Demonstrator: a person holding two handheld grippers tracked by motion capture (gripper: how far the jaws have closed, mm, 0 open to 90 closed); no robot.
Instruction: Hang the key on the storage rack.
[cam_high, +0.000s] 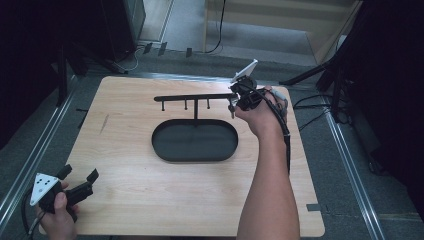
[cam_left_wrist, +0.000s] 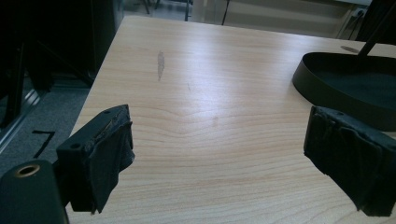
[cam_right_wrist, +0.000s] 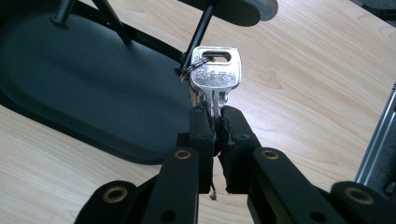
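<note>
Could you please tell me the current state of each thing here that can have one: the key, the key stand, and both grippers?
Key: clamped by its blade, head up, its ring around a hook peg of the stand.
Key stand: upright on the table, tray bare, other pegs free.
Right gripper: fingers shut on the key.
Left gripper: fingers open, holding nothing, above the table's near left corner.

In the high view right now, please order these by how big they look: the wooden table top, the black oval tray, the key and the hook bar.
1. wooden table top, by far the largest.
2. black oval tray.
3. hook bar, long but thin.
4. key, tiny, pinched in the right gripper at the bar's end.
</note>
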